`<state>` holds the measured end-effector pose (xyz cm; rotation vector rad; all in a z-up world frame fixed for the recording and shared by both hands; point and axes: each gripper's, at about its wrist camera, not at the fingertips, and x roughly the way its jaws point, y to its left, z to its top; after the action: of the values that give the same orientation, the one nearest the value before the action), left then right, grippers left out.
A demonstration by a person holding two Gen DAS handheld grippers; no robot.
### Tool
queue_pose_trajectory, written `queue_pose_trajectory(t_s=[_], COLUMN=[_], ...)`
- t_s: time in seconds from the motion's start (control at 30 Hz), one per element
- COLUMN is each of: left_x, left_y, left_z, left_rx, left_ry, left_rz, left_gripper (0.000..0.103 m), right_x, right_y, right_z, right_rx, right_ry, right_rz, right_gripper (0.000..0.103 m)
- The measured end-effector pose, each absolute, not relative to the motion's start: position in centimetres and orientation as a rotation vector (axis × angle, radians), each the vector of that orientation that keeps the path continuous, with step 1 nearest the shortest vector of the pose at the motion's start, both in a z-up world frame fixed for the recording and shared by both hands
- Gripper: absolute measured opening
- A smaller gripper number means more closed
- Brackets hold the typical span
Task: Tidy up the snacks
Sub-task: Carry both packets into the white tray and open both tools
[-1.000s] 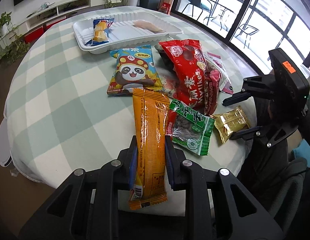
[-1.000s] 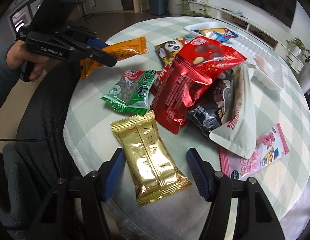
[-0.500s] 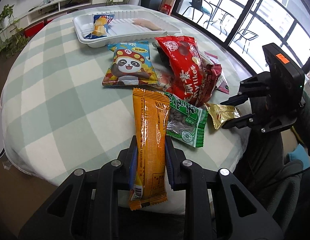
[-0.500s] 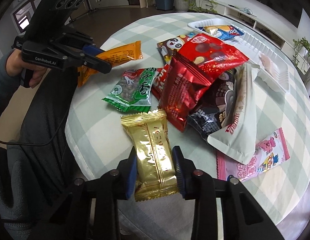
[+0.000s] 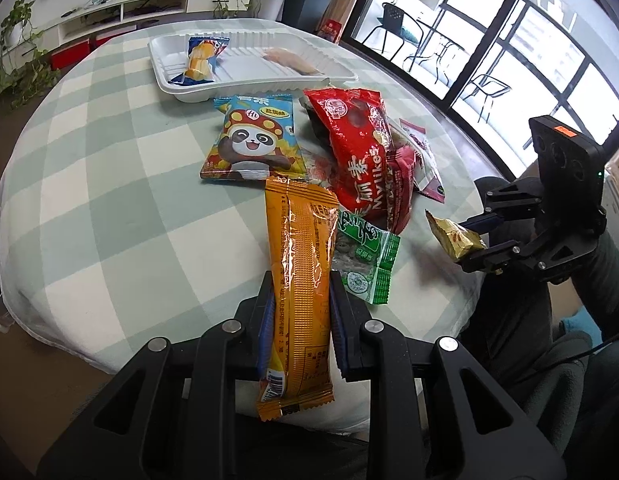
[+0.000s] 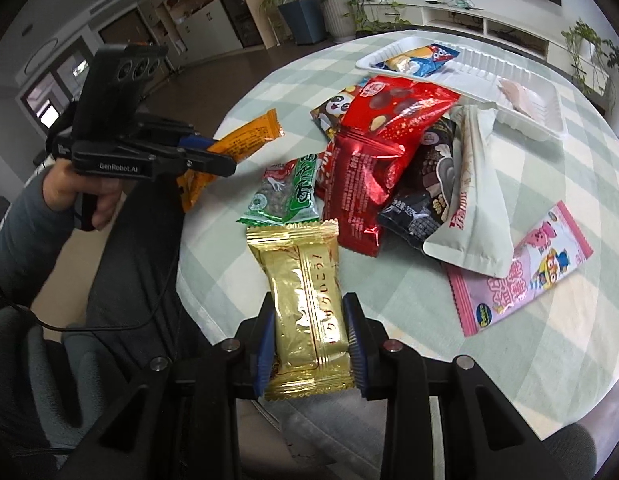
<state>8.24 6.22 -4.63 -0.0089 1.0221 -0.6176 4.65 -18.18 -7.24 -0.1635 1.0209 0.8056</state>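
Observation:
My left gripper point(image 5: 301, 300) is shut on a long orange snack packet point(image 5: 301, 264) and holds it above the near table edge; it also shows in the right wrist view point(image 6: 245, 140). My right gripper point(image 6: 308, 320) is shut on a gold foil packet point(image 6: 305, 300), lifted off the table; it shows in the left wrist view point(image 5: 455, 236) too. A white tray point(image 5: 245, 76) at the far side holds a blue-and-yellow packet point(image 5: 201, 60) and a pale one point(image 5: 289, 60). A green packet point(image 5: 361, 252), red bags point(image 5: 361, 160) and a panda packet point(image 5: 253, 144) lie between.
A round table with a green-and-white check cloth point(image 5: 109, 184). In the right wrist view a dark packet point(image 6: 425, 188), a white pouch point(image 6: 477, 200) and a pink packet point(image 6: 521, 276) lie right of the red bags. My knees and a chair are below the near edge.
My right gripper closed on the gold packet and lifted it off the table. My left gripper kept hold of the orange packet and rose a little.

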Motion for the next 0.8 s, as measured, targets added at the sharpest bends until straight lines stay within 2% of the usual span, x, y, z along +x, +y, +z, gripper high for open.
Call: queue_pose_trajectory(t_s=[0.37, 0.6, 0.8], left_x=[10.8, 16.1, 22.2], left_y=[8.0, 9.2, 7.0], left_z=[-1.8, 2.3, 5.6], left_rx=[-0.074, -0.102, -0.067], left_ry=[0.947, 0.843, 0.807], left_rz=[-0.595, -0.529, -0.525], left_gripper=[0.022, 0.022, 0.022], right_x=[7.0, 11.1, 16.0], right_y=[-25.0, -31.5, -34.3], right_z=[-4.4, -0.8, 2.5], right_rx=[0.111, 0.219, 0.288], right_ry=[0.921, 0.820, 0.742], right_rz=[0.697, 0.449, 0.306], right_gripper=[0.034, 0.034, 0.034])
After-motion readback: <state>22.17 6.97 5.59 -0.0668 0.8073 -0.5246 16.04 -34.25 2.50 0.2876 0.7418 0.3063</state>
